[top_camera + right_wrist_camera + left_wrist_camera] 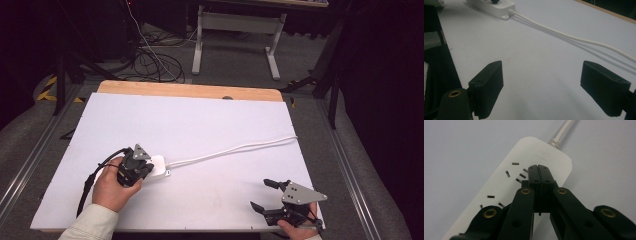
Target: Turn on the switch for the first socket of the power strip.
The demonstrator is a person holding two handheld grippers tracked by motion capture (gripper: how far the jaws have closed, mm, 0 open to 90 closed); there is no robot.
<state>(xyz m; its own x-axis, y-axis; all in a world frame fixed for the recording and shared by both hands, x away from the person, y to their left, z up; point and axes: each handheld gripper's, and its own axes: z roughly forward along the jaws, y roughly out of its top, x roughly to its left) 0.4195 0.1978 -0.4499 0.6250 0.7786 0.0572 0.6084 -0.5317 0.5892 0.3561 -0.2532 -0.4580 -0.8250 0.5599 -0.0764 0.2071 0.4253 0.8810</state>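
The white power strip (156,167) is lying at the near left of the white worktop (200,125), its cord (235,148) trailing away toward the far right edge. The left gripper (539,167) is bearing down on the strip's top face beside the sockets, jaws clenched together on nothing, probably to pin it or press something there. The right gripper (262,195) is resting at the near right, jaws spread wide and empty, well apart from the strip, likely waiting.
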